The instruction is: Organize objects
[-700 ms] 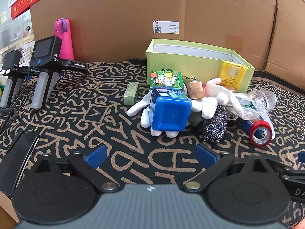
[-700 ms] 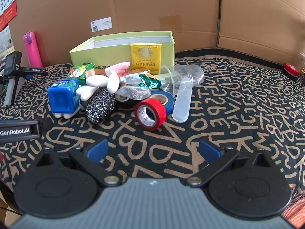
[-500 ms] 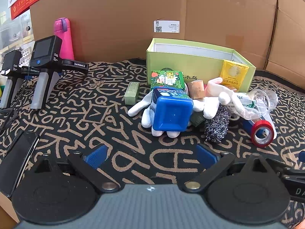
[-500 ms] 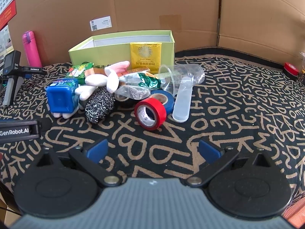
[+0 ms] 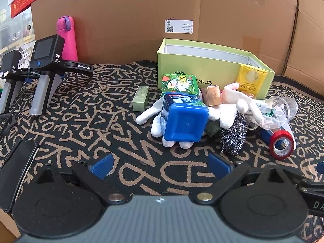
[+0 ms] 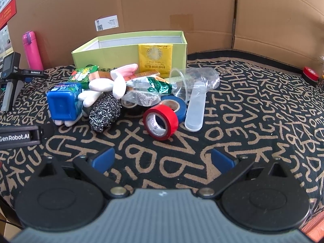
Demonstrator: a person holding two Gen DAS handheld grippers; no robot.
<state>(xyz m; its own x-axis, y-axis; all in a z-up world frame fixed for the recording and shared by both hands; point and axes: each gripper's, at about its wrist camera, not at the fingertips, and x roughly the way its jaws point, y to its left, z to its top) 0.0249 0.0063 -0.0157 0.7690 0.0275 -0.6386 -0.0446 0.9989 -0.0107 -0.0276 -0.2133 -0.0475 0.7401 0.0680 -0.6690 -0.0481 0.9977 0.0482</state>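
Note:
A pile of objects lies on the patterned mat in front of an open green box [image 5: 204, 73] [image 6: 129, 48]. It holds a blue square tub [image 5: 184, 119] [image 6: 62, 103] on white gloves [image 5: 228, 109] [image 6: 101, 89], a steel scourer [image 5: 233, 135] [image 6: 105, 113], a red tape roll [image 5: 282, 145] [image 6: 162, 124], a blue tape roll [image 6: 174, 106], a clear cup [image 6: 197, 81], a yellow sachet [image 5: 251, 79] [image 6: 155, 58] and a green packet [image 5: 179, 83]. My left gripper [image 5: 162, 165] is open and empty, short of the tub. My right gripper [image 6: 163, 160] is open and empty, short of the red tape.
Two spare handheld grippers [image 5: 46, 68] and a pink bottle [image 5: 67, 38] stand at the left. A phone [image 5: 15, 172] lies at the left table edge. A small green block [image 5: 140, 98] lies left of the pile. Cardboard walls [image 6: 162, 10] close the back. Another red roll [image 6: 309, 73] sits far right.
Both grippers have shifted very slightly; the pile sits marginally differently in each view. Nothing was gripped or moved.

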